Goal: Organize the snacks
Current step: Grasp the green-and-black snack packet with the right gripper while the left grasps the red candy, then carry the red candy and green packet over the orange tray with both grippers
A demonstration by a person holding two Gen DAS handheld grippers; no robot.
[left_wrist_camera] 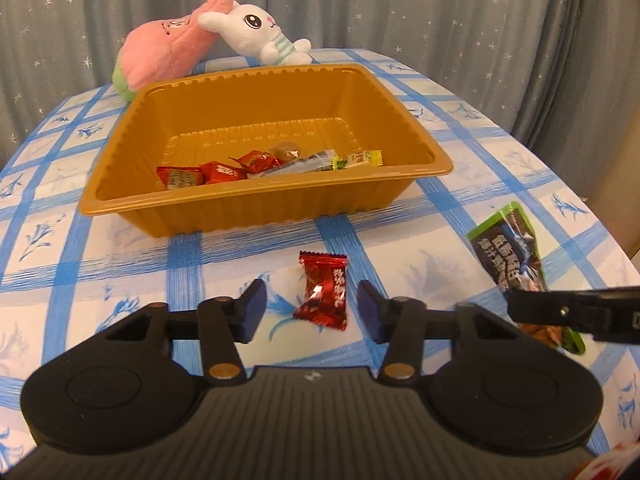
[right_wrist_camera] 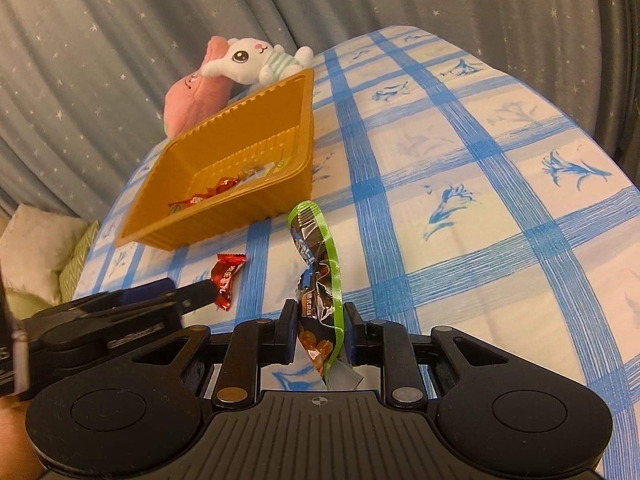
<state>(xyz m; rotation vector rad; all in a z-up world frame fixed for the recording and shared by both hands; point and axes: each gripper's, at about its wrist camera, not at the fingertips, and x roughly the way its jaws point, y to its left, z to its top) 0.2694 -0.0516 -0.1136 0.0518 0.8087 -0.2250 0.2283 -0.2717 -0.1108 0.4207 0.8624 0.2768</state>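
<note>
A golden-brown plastic tray stands on the checked tablecloth and holds several wrapped snacks; it also shows in the right wrist view. A red wrapped candy lies on the cloth between the open fingers of my left gripper. It shows in the right wrist view too, with the left gripper around it. My right gripper is shut on a dark snack packet with a green edge, held on edge. That packet and the right gripper show at the right of the left wrist view.
A pink plush toy and a white rabbit plush lie behind the tray at the table's far edge. A grey starred curtain hangs behind. A pillow lies beyond the table's left edge.
</note>
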